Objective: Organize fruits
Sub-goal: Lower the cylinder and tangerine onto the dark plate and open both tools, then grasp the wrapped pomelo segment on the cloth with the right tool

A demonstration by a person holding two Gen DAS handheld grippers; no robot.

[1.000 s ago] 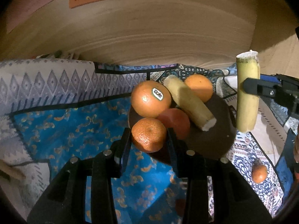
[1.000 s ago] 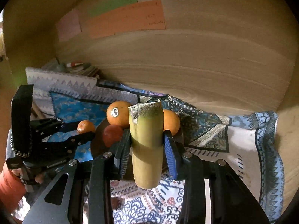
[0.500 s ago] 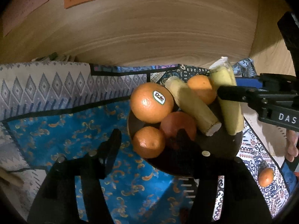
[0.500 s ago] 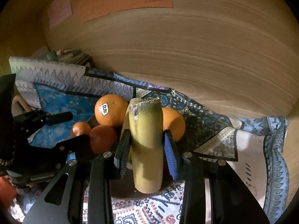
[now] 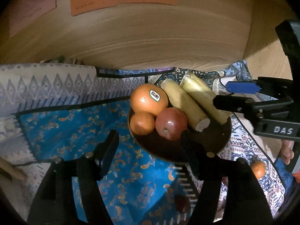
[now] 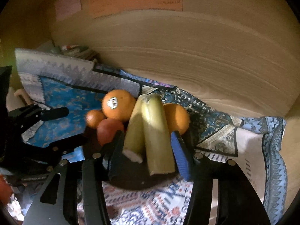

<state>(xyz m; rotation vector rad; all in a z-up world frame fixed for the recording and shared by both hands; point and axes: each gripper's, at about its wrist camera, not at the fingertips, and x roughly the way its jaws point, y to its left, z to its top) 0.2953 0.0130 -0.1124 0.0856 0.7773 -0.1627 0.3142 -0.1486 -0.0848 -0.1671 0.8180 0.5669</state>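
Note:
A dark bowl [image 5: 215, 140] holds a stickered orange [image 5: 149, 100], a small mandarin [image 5: 142, 123], a red apple [image 5: 171, 123] and two banana pieces. My left gripper [image 5: 149, 146] hangs just before the bowl's near rim, jaws opening, with nothing held between them. In the right wrist view the greener banana piece [image 6: 157, 135] lies in the bowl [image 6: 131, 180] beside the other piece [image 6: 134, 131]. My right gripper [image 6: 148, 150] straddles both, jaws opening, pads off the fruit. A second orange [image 6: 176, 118] sits behind them.
A patterned blue cloth [image 5: 65, 127] covers the surface, with a wooden wall [image 5: 150, 37] close behind. One mandarin [image 5: 258, 169] lies on the cloth at the right, and a dark red fruit [image 5: 181, 203] under my left gripper. Books [image 6: 78, 50] are stacked back left.
My left gripper let go of the small mandarin in the bowl and drew back. My right gripper lowered its banana piece into the bowl beside the other and spread its jaws.

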